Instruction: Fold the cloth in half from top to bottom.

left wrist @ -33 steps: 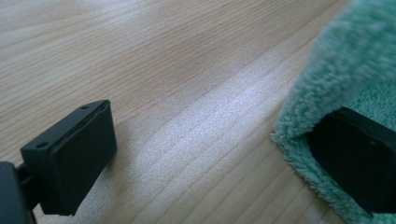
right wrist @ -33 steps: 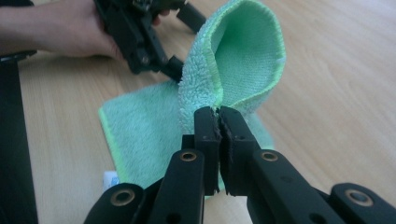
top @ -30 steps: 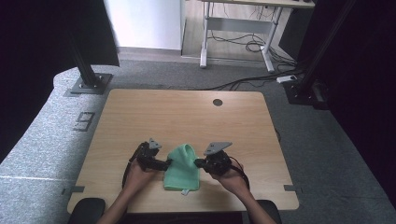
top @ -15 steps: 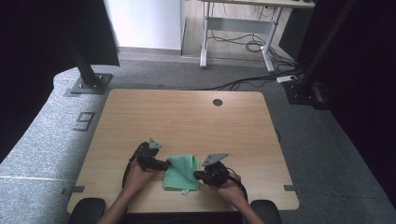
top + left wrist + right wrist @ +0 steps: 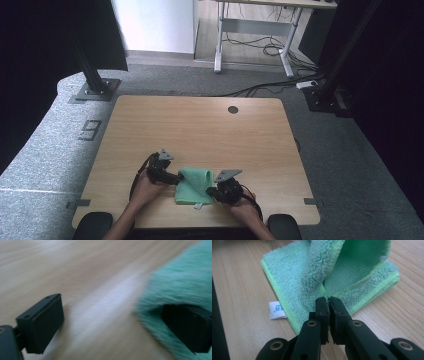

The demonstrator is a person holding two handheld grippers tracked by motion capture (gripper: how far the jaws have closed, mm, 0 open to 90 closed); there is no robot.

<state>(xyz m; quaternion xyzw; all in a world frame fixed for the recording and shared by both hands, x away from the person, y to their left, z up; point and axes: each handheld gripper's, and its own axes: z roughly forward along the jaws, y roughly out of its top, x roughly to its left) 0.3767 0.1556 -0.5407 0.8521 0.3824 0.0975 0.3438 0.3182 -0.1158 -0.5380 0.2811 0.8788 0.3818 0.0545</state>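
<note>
A green microfibre cloth [image 5: 192, 187] lies partly folded near the front edge of the wooden table [image 5: 200, 130]. My right gripper [image 5: 212, 191] is at its right side. In the right gripper view that gripper [image 5: 328, 305] is shut on a raised fold of the cloth [image 5: 287, 272], which arches up over the flat layer. A white label [image 5: 277, 310] sticks out from the cloth's hem. My left gripper [image 5: 177, 178] is at the cloth's left edge and open. In the blurred left gripper view its jaws [image 5: 112, 327] stand wide apart, one over bare wood, the other against the cloth [image 5: 180, 282].
A round cable hole [image 5: 233, 109] sits near the table's far edge. Two black pads [image 5: 92, 225] [image 5: 285, 227] flank the front edge. Black post bases [image 5: 92, 90], a desk frame [image 5: 250, 35] and cables lie on the floor beyond.
My right gripper has drawn back toward the front edge with the cloth's fold, and the cloth's tall hump has dropped lower. The left gripper has barely shifted.
</note>
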